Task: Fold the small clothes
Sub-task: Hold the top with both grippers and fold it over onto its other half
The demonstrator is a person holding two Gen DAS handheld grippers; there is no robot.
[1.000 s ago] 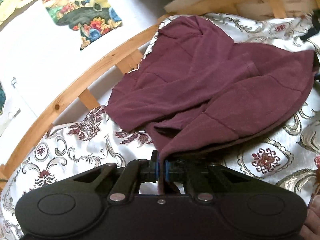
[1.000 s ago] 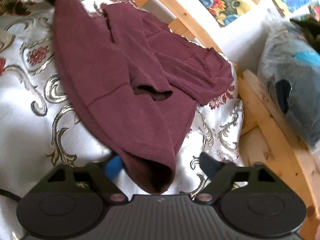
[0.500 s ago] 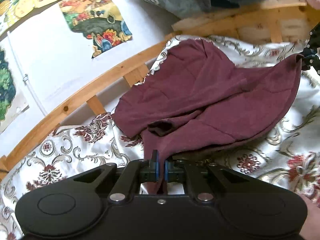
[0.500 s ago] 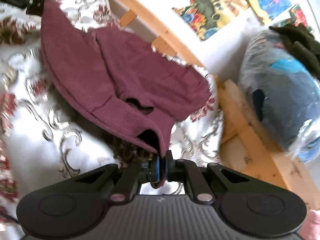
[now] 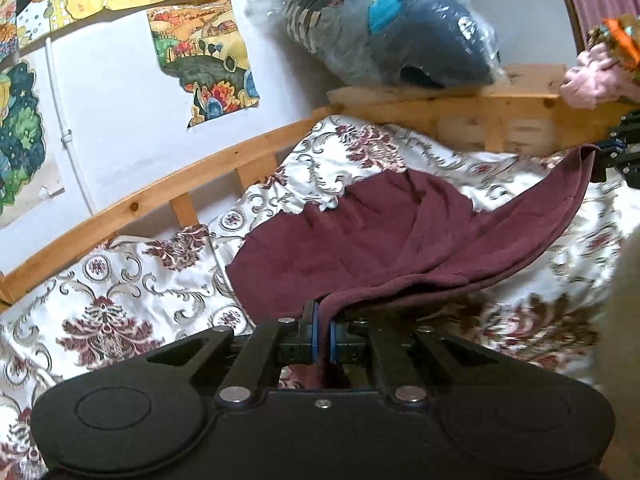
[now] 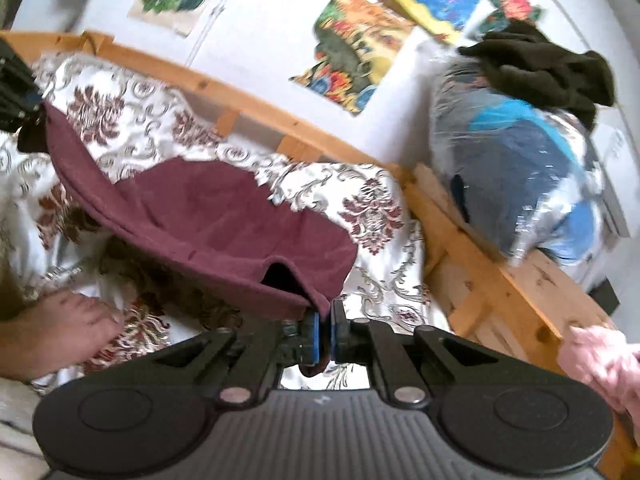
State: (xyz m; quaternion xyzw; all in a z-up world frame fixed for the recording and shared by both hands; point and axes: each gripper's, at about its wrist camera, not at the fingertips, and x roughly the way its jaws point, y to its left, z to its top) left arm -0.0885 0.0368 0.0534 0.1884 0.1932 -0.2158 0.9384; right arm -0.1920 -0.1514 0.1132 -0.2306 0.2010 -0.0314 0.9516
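While the bed in its patterned white-and-maroon cover carries everything, entries run from it downward in size: wooden bed rail along the wall edge; plastic-wrapped bundle on the frame at the far corner; maroon garment, far part lying on the cover towards the rail edge, near hem lifted clear and stretched between both tools. Left tongs: clenched on one corner of the hem. Right tongs: clenched on the opposite corner, cloth pinched between the blue pads. Handling, by judgement: soft, light knit; sags in the middle, drapes rather than holds a crease, unlikely to slip from the pads. Best gripped at hem corners or seams, kept taut when laid over
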